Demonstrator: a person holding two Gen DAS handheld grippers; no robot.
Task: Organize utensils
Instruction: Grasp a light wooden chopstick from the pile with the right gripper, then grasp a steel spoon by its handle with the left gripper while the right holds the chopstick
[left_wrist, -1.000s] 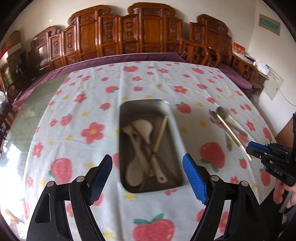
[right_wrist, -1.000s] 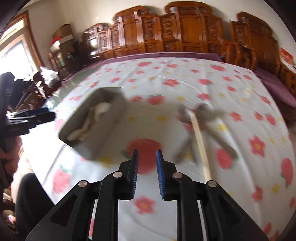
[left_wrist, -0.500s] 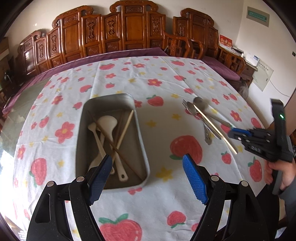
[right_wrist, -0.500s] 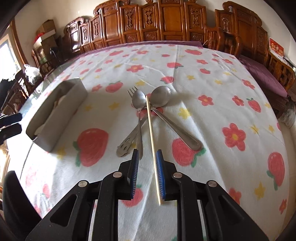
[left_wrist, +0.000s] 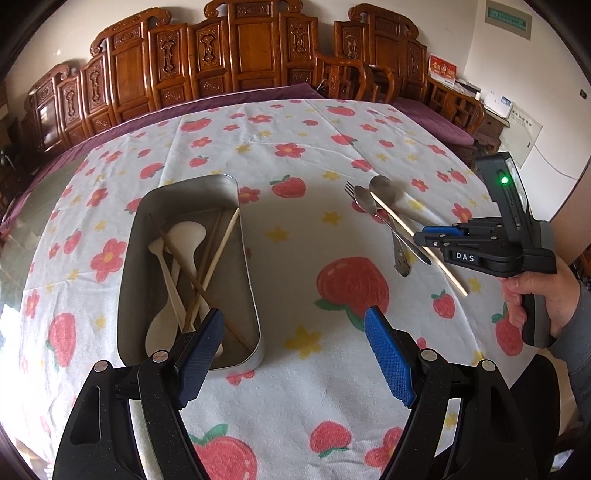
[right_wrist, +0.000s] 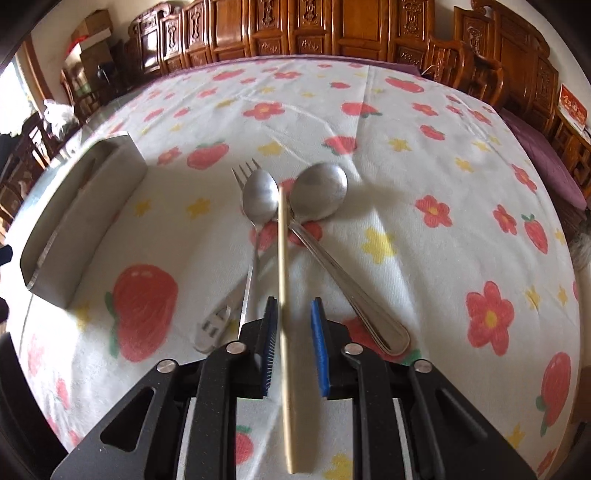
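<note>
Utensils split in two groups on the strawberry-and-flower tablecloth (left_wrist: 306, 373).

Loose group, right side of the left wrist view: pale wooden chopstick (right_wrist: 283, 295), long and thin, lying across two steel spoons. Small spoon (right_wrist: 259, 201) has its bowl left of the chopstick tip, large spoon (right_wrist: 319, 197) has its bowl right of it, handle running off to the lower right. A steel fork (right_wrist: 243, 170) sits under the small spoon; only tines and handle end show. All four touch or overlap near the bowls.

Sorted group: steel tray (left_wrist: 245, 288), left of the loose pile and well apart from it. Inside are white spoons (left_wrist: 184, 236), a pale chopstick and dark brown chopsticks, crossed over each other.

Right gripper (right_wrist: 293, 325): blue pads either side of the chopstick shaft, jaws closing, narrow gap. Slight daylight is visible on both sides of the stick, so no firm pinch. A hand (left_wrist: 535, 295) holds its grip. The small spoon handle and fork handle lie just left of the left pad, close enough to crowd it.

Left gripper (left_wrist: 293, 350): jaws spread wide, nothing between them, hovering over the cloth at the near right corner of the tray.

Carved wooden chairs (left_wrist: 255, 51) line the far table edge.
</note>
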